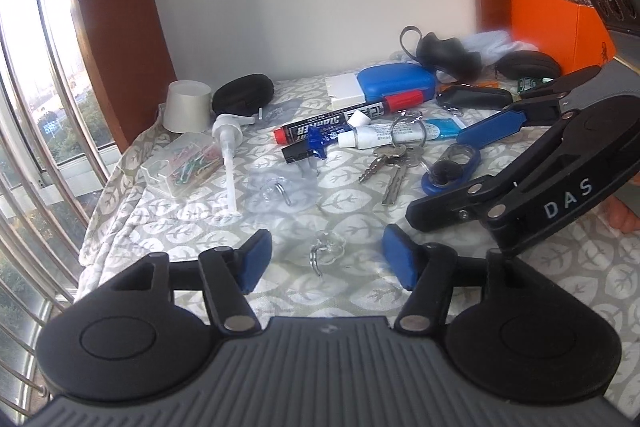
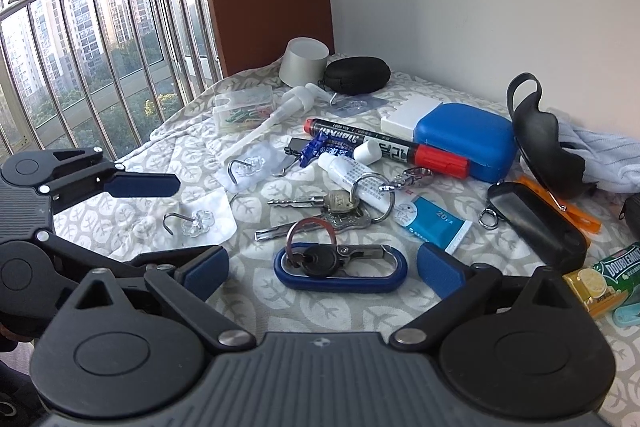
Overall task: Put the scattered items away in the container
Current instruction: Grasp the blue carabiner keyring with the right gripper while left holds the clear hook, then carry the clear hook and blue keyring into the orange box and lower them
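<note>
A leaf-patterned cloth (image 2: 320, 311) covers the surface, which sits in a corner of white wall beside wooden panels, with a barred window (image 2: 80, 39) along its left edge overlooking towers and trees. Clutter lies across the cloth's middle: a red-capped marker (image 2: 384, 146), a blue case (image 2: 466, 141), a bunch of keys (image 2: 320, 211), a box of paper clips (image 2: 242, 107). At the far right corner stands an orange box (image 1: 560, 27). The left gripper (image 1: 326, 259) is spread wide and empty, a clear hook (image 1: 326, 253) lying between its pads. The right gripper (image 2: 322, 273) is equally wide, empty, framing a blue carabiner (image 2: 340, 269) on the cloth.
</note>
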